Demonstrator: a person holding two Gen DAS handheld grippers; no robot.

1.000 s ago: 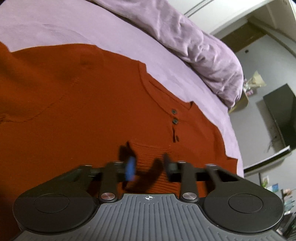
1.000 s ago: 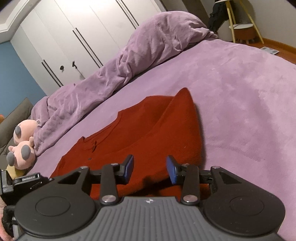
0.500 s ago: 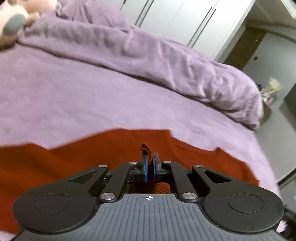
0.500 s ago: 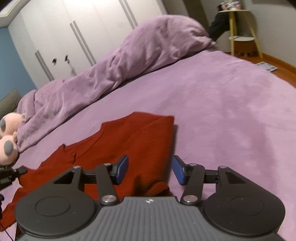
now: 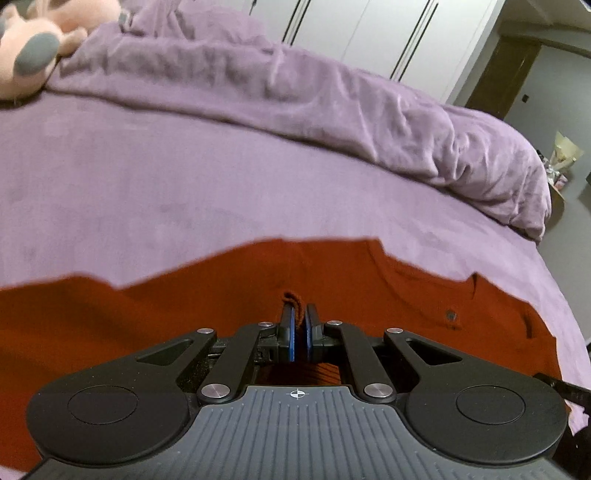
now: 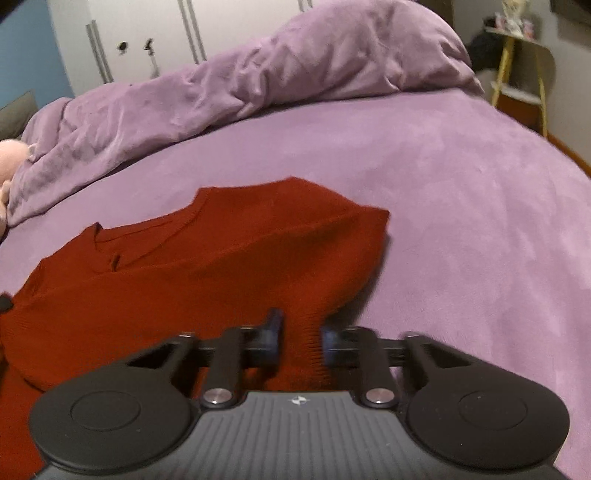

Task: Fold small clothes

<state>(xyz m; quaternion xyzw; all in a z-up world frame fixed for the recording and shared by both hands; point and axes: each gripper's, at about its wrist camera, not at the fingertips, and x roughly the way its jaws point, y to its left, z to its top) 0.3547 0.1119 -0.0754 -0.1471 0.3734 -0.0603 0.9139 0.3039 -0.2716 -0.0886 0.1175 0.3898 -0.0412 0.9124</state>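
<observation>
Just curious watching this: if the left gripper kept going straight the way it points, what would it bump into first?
The left gripper already pinches the red sweater. Straight ahead lies more sweater, then probably the purple bedsheet; depth is unclear.

The room light is soft and a bit dim. The white wardrobe doors (image 5: 373, 33) behind the crumpled purple blanket (image 5: 295, 92) are the brightest spot. Both pictures bend round at the edges, so the flat purple bed sheet (image 6: 461, 206) looks like a hill. The rust-red knitted sweater (image 6: 207, 266) casts a small dark shadow on the sheet by its right edge. The right gripper (image 6: 301, 338) looks smeared, and its blue pads (image 6: 275, 338) are fuzzy. The blanket looks blurry too.
</observation>
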